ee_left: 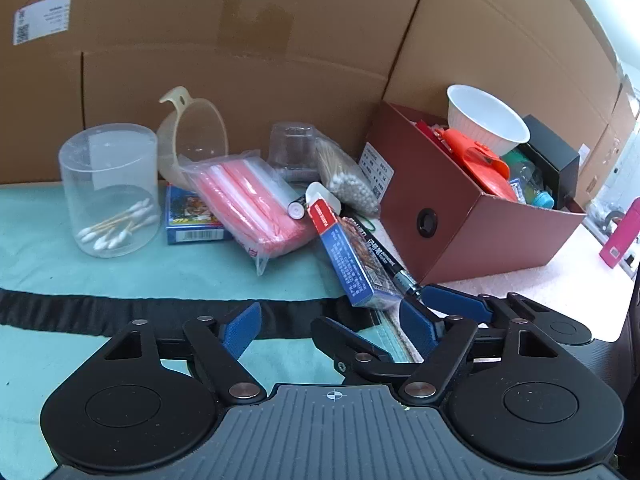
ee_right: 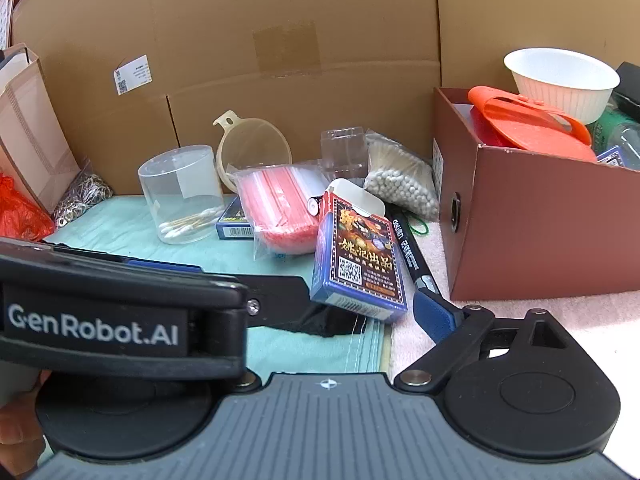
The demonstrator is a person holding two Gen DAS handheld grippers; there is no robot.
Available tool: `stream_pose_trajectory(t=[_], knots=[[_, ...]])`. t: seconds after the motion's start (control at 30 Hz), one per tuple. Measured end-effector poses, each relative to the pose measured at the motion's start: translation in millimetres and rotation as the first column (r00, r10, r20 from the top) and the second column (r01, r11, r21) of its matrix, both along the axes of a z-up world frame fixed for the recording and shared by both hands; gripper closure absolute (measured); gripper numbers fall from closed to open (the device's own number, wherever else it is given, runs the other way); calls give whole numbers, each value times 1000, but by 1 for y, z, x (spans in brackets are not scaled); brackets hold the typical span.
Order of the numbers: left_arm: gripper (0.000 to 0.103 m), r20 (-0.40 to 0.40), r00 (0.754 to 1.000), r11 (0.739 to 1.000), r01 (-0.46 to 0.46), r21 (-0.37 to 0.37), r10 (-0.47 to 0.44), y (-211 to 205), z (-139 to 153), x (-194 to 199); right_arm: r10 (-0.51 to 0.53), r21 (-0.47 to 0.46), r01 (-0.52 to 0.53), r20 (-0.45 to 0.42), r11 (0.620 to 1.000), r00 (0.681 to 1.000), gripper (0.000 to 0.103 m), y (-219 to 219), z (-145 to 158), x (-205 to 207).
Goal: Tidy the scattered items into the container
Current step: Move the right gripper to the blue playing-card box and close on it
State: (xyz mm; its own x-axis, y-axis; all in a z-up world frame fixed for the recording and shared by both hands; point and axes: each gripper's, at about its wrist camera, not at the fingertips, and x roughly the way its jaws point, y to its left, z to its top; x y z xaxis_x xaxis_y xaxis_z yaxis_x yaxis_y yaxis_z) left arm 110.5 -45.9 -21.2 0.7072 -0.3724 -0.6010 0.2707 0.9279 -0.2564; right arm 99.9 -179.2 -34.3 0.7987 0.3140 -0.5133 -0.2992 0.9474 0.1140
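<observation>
1. Progress: we judge the task partly done. The box (ee_right: pixel 540 216), at 2 o'clock in both views, already holds a bowl (ee_right: pixel 562 80), an orange lid-like piece (ee_right: pixel 528 120), bottles and some small packs.
2. Left to tidy, on the cloth (ee_left: pixel 80 272) from 10 to 12 o'clock: a swab jar (ee_left: pixel 110 190), a funnel (ee_left: pixel 192 136), a red bag (ee_left: pixel 252 204), a flat card pack (ee_left: pixel 192 222) under the bag, a clear case (ee_left: pixel 294 148), a swab bag (ee_left: pixel 344 176), a pen (ee_right: pixel 408 248) and a green band (ee_right: pixel 418 226).
3. The card box (ee_right: pixel 358 256) stands tilted at centre, flap open, not yet in the box.
4. Right gripper (ee_left: pixel 424 304): the left view shows its blue pads near the card box's lower corner and the pen tip. We cannot tell whether it grips anything or how wide it stands.
5. Left gripper (ee_left: pixel 320 324): fingers spread wide, nothing between them.
6. Hidden: in the right view the left gripper's body covers the right gripper's left finger and the cloth at 9 o'clock.
7. The box's deeper contents are screened by its wall.
8. Fringe items at 9 o'clock in the right view, a ring bag (ee_right: pixel 82 196) and red plastic (ee_right: pixel 20 212), are cut off.
</observation>
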Motion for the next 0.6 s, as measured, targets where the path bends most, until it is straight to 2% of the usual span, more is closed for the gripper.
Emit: stream_pose_trajectory(t=[0.27,0.6], knots=[[23,-7,999,999,38,-6,-38,-8,2,22,-3,15,4,-9,1000,1000,11,-2,-4,14],[35,-55,996,998,70,-4,-70,-19,-7,51,-16,53,18,-47,998,999,19,-9,-12,29]])
